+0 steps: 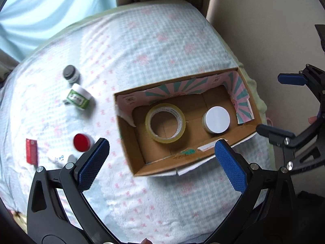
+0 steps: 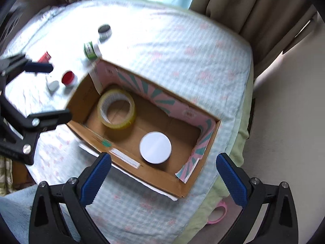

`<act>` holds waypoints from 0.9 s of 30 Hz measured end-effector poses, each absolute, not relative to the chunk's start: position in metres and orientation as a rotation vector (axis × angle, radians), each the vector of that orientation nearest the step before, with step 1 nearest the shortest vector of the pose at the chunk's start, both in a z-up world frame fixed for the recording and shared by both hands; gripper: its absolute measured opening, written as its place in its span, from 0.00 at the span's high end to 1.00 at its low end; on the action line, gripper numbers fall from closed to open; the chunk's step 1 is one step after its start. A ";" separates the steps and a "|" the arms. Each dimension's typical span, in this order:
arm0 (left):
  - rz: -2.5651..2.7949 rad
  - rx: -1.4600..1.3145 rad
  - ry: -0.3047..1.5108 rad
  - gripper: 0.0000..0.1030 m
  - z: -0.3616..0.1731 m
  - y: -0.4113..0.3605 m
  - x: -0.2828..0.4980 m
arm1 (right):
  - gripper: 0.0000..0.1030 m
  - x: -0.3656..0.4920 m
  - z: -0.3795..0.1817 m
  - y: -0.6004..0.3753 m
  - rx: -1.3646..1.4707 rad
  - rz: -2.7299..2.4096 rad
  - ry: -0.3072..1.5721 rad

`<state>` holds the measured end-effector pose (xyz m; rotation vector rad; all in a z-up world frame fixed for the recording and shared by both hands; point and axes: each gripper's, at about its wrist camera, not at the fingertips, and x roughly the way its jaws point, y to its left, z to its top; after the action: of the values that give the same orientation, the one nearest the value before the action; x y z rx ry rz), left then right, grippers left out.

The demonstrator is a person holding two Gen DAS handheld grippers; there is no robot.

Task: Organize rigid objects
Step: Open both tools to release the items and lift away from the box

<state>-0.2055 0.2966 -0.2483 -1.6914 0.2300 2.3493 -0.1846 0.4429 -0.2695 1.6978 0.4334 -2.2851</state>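
Note:
An open cardboard box (image 1: 130, 148) (image 2: 81, 93) lies on the bed. Inside it are a yellowish tape roll (image 1: 165, 123) (image 2: 116, 108) and a white-lidded jar (image 1: 217, 120) (image 2: 155, 148). Left of the box on the blanket sit a dark-lidded jar (image 1: 70, 73) (image 2: 105, 31), a green-labelled jar (image 1: 78, 96) (image 2: 91, 49), a red-lidded jar (image 1: 82, 142) (image 2: 69, 78), a white bottle (image 1: 61, 158) (image 2: 52, 85) and a red packet (image 1: 31, 151) (image 2: 44, 57). My left gripper (image 1: 162, 158) hovers open above the box's near wall, empty. My right gripper (image 2: 164, 174) is open and empty over the box's right end.
The bed (image 1: 142, 40) carries a checked blanket with pink prints. Curtains (image 2: 243, 6) hang behind it, and a wall (image 1: 264, 30) rises to the right. A pink ring (image 2: 218, 213) lies on the floor by the bed's edge.

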 end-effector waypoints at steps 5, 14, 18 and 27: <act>2.490 -1.650 0.144 0.00 -0.203 0.247 -0.177 | 0.00 -0.186 -0.235 0.418 1.618 -2.327 0.384; 2.673 -1.618 0.108 0.00 -0.151 0.135 -0.136 | 0.00 -0.191 -0.183 0.356 1.521 -2.337 0.272; 2.736 -1.613 0.103 0.00 -0.140 0.078 -0.127 | 0.00 -0.195 -0.166 0.320 1.503 -2.351 0.247; 2.769 -1.673 0.027 0.00 -0.143 -0.059 -0.135 | 0.00 -0.215 -0.166 0.229 1.529 -2.377 0.111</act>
<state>-0.1346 -0.0586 -0.1432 -1.6726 0.0269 2.7690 -0.2145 0.2289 -0.1656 1.5293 0.1115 -2.3773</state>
